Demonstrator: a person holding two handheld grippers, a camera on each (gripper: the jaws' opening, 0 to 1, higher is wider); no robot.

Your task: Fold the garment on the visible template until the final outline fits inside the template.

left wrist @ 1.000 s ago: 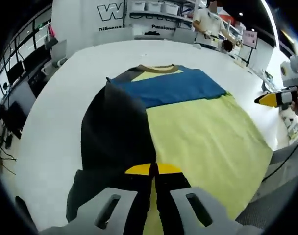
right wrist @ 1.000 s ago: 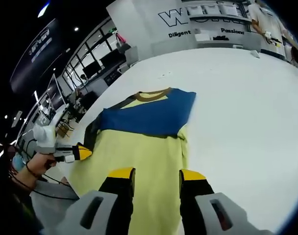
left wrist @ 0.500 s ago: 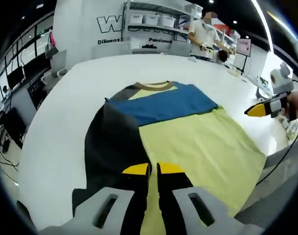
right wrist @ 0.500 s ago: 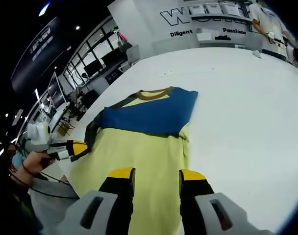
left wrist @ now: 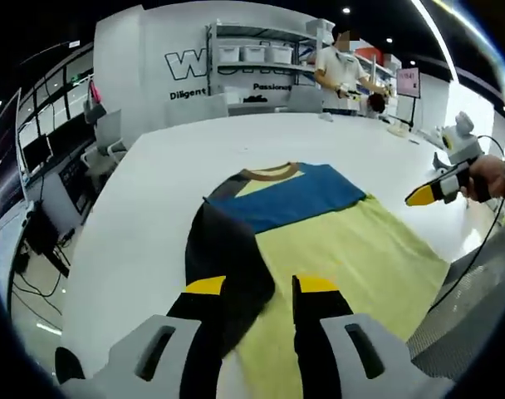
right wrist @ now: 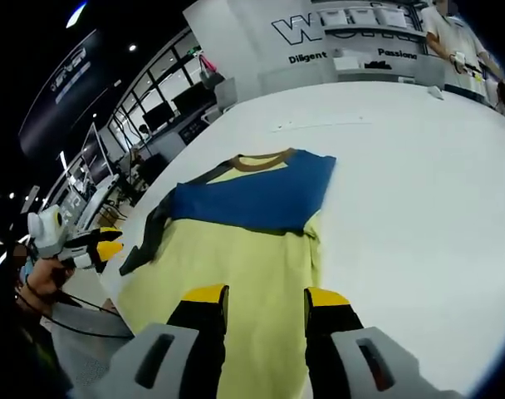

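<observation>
A T-shirt lies flat on the white table [left wrist: 144,199]. It has a yellow-green body [left wrist: 344,249], a blue chest band [left wrist: 294,195], a brown collar [left wrist: 271,172] and a dark sleeve [left wrist: 223,258]. The dark sleeve lies folded inward over the shirt's left side. My left gripper [left wrist: 261,287] is open just short of that sleeve, with nothing between its fingers. In the left gripper view the right gripper [left wrist: 423,195] hovers beyond the shirt's right edge, held by a hand. My right gripper [right wrist: 266,298] is open above the yellow hem [right wrist: 236,274]. The left gripper [right wrist: 103,247] shows off the shirt's left edge.
The table edge runs close behind both grippers, with a cable [left wrist: 477,258] hanging off it. At the back stand white shelves with bins [left wrist: 252,54], a lettered wall and a person [left wrist: 340,66]. Wide bare tabletop [right wrist: 419,183] lies to the shirt's right.
My left gripper was shut on the dark sleeve; it has let go, opened and drawn back off the shirt. The sleeve stays folded on the shirt. The right gripper has barely moved.
</observation>
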